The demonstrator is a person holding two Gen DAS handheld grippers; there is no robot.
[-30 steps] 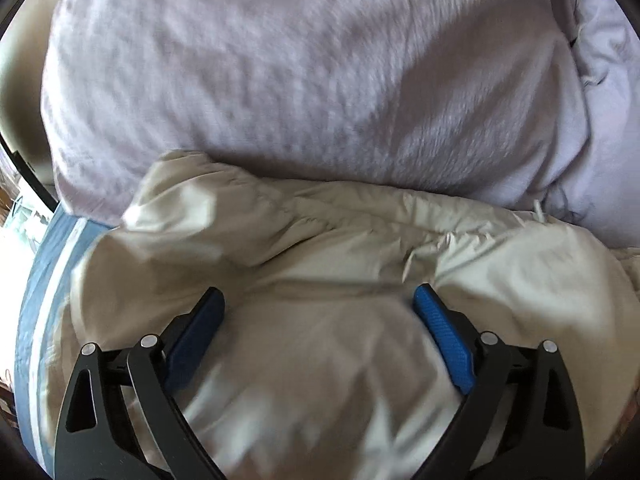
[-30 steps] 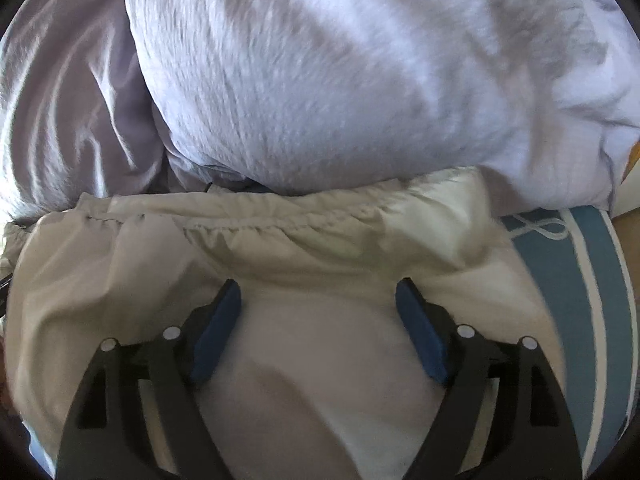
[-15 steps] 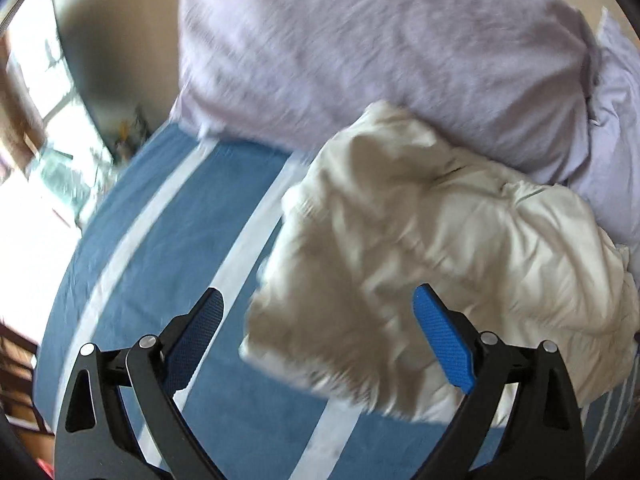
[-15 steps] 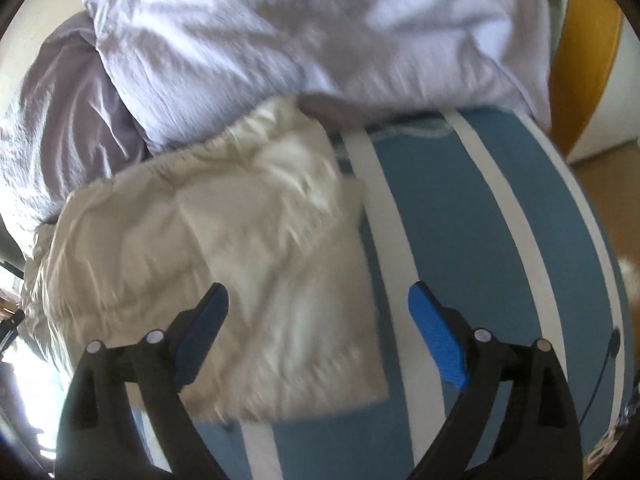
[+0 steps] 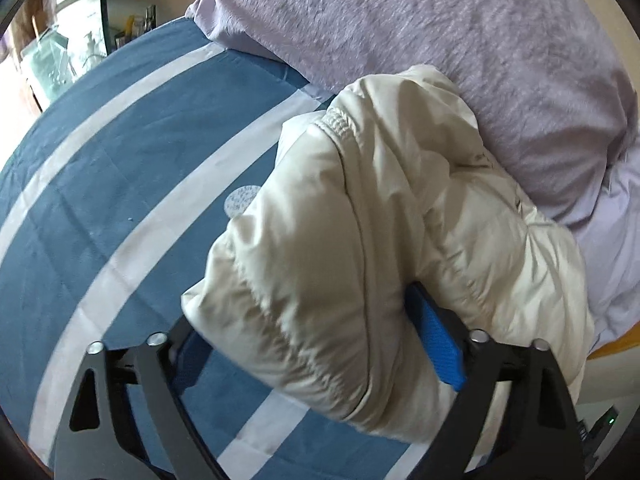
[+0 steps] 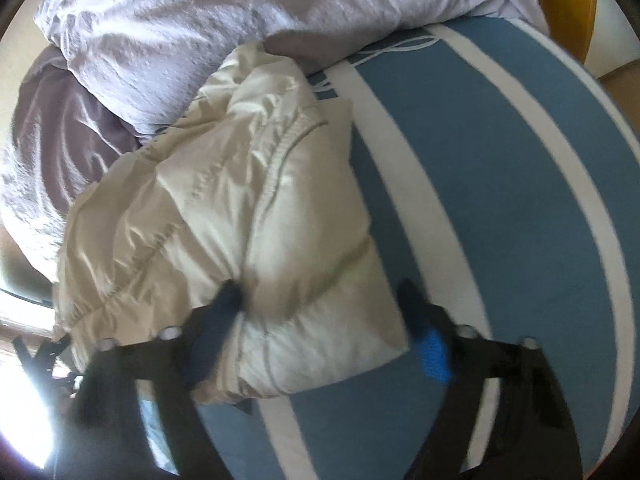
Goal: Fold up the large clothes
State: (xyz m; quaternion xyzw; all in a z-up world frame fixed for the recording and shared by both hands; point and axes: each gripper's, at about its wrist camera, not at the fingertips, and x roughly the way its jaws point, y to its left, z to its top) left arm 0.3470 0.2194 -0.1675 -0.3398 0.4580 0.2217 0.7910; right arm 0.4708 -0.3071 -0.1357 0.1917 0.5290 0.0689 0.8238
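Note:
A cream puffy jacket (image 5: 360, 220) lies bundled on the blue and white striped bedspread (image 5: 120, 160), its far side against the lilac pillows (image 5: 440, 40). My left gripper (image 5: 300, 308) straddles the bundle's near left end. Its jaws are closing, the right blue pad (image 5: 436, 344) lies against the fabric, and the left fingertip is hidden under the jacket's edge. In the right wrist view the jacket (image 6: 240, 200) has its near right corner between the closing jaws of my right gripper (image 6: 318, 286). The left finger (image 6: 216, 320) sits at a fold and the right finger (image 6: 420, 320) is blurred beside the edge.
The lilac pillows (image 6: 200, 20) crowd the head of the bed behind the jacket. Striped bedspread (image 6: 500, 200) stretches to the right of the jacket and to its left. A yellow wooden bed edge (image 6: 572, 0) shows far right, and window clutter (image 5: 60, 52) far left.
Both grippers swung outward from over the jacket's middle to its two ends and rolled. The bedspread came into view. Both pairs of jaws have narrowed around the jacket.

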